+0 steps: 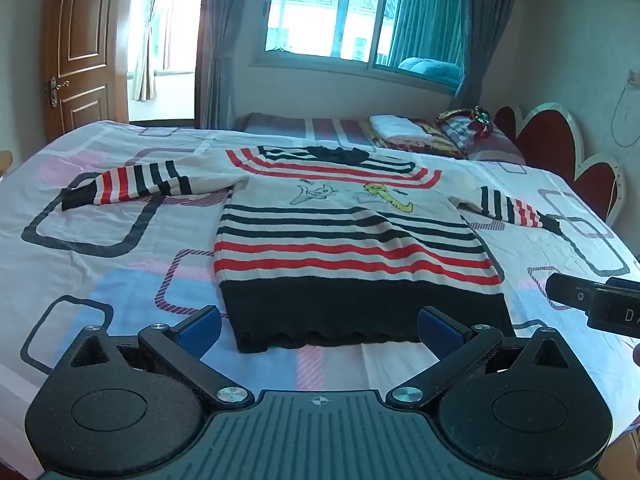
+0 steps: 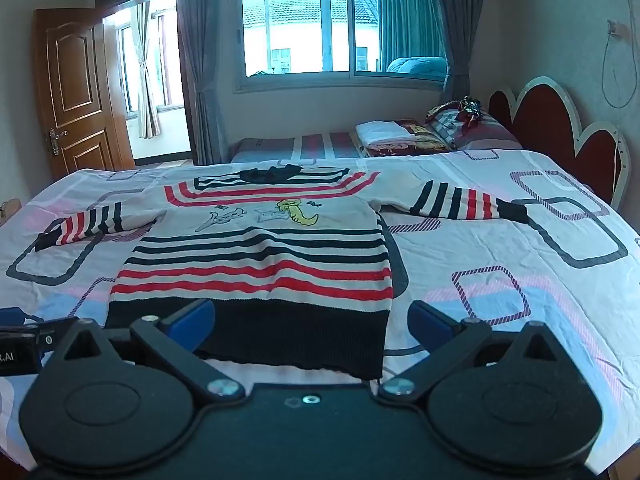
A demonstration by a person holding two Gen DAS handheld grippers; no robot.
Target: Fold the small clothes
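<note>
Knitted and striped in red, black and cream, the small sweater (image 1: 352,240) lies flat on the patterned bedsheet (image 1: 100,280), sleeves spread, its black hem just ahead of both fingertips. Left gripper (image 1: 318,326) and right gripper (image 2: 312,320) hover with fingers wide apart, holding nothing.

A home bedroom is shown. Ahead of the fingers (image 1: 440,326), a wide bed (image 2: 500,280) is covered by a white sheet printed with rounded squares. A red scalloped headboard (image 2: 560,120) is set against the wall to the right of the fingers. Folded bedding and pillows (image 2: 424,134) are piled far beyond the fingertips. Further back, a large window (image 2: 340,28) is framed by grey curtains (image 2: 200,60), and a brown panelled wooden door (image 1: 82,48) is seen open to the left.
</note>
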